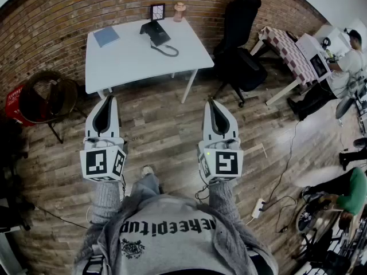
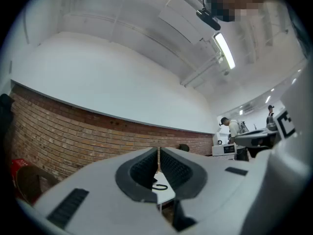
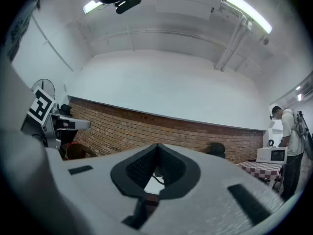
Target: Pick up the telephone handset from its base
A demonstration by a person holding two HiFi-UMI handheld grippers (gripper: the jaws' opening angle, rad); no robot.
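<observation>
Head view: left tool and right tool closed, empty, far from the telephone handset. Its cord may drag the base.

White table; black telephone with black cord; blue-grey booklet; red-brown brick wall; red-and-white checked cloth; brown plank floor; black office chair.

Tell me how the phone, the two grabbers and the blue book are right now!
telephone handset: resting on its base, not picked up.
left gripper: shut, holding nothing.
right gripper: shut, holding nothing.
blue book: closed, flat on the white table.
</observation>
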